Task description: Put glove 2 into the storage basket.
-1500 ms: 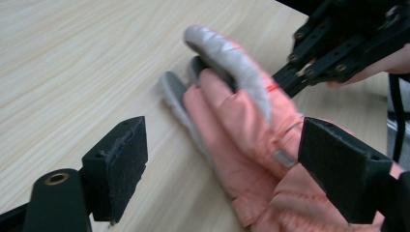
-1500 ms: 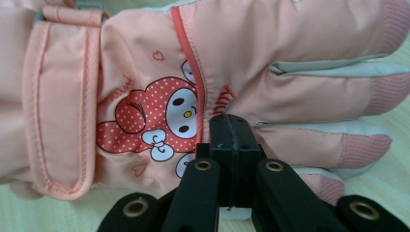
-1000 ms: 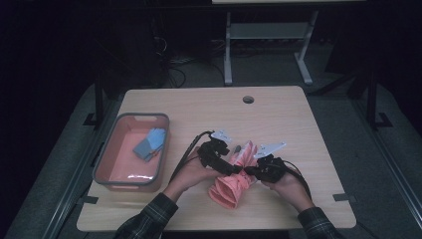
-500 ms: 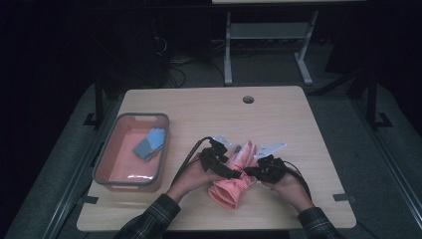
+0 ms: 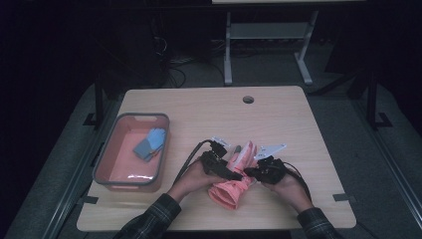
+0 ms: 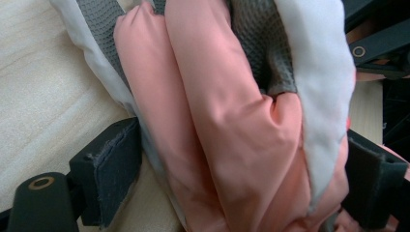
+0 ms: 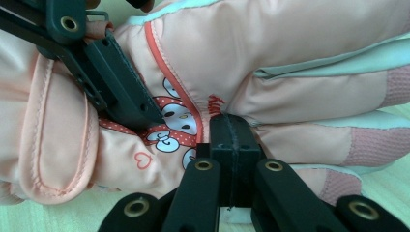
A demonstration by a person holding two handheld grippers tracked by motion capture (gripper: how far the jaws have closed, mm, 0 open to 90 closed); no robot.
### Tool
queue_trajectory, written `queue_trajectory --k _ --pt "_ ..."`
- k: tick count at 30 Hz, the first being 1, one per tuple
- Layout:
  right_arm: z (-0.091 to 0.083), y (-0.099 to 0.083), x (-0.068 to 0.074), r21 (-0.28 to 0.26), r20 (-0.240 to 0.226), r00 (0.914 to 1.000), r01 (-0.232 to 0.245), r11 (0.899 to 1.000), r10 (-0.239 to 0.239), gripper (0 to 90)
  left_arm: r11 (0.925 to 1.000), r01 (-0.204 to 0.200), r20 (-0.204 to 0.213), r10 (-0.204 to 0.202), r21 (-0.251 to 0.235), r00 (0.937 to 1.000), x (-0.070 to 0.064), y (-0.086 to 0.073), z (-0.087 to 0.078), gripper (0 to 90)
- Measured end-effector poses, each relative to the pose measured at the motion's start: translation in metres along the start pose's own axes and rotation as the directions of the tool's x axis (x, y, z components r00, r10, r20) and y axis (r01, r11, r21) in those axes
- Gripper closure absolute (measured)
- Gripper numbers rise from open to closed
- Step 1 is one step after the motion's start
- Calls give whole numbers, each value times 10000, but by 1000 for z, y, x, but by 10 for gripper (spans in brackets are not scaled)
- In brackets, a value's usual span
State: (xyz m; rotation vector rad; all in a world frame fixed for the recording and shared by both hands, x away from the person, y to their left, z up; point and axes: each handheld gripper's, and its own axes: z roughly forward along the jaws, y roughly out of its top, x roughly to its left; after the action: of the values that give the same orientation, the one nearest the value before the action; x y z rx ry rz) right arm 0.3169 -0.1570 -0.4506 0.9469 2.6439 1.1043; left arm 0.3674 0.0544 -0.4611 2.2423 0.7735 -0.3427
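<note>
Little has shifted: your left gripper (image 5: pixel 238 175) straddles the pink glove (image 5: pixel 234 186), jaws wide, while your right gripper (image 5: pixel 250 174) presses it, jaws together.

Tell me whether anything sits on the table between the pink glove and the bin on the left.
Nothing visible does. The pink glove lies between both grippers near the table's front edge, and only bare tabletop separates it from the bin. The bin itself holds a blue glove, leaving room beside it.

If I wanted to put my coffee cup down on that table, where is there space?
The far half of the table, around the small round hole, is bare, as is the right edge. It is crowded near the front, where both grippers work the pink glove, and at the left by the tray.
</note>
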Motion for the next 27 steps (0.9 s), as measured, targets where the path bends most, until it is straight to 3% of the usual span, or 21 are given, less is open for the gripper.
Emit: queue_trajectory --k 5,13,20,27 --pt "0 0 -1 -25 -68 10000 -2 10000 1 900 9995 273 365 -267 -153 9990 4 -1 -1 124" --pt "0 0 -1 -47 -11 10000 77 10000 -77 900 9987 394 645 -373 -322 9972 5 -2 1 162" --pt "2 1 0 18 13 10000 80 10000 -80 900 9979 599 980 -570 -260 9935 9 -3 0 301" --pt "4 1 -1 -61 -85 9999 88 9999 -88 900 9960 876 989 -856 -164 9914 12 -3 0 451"
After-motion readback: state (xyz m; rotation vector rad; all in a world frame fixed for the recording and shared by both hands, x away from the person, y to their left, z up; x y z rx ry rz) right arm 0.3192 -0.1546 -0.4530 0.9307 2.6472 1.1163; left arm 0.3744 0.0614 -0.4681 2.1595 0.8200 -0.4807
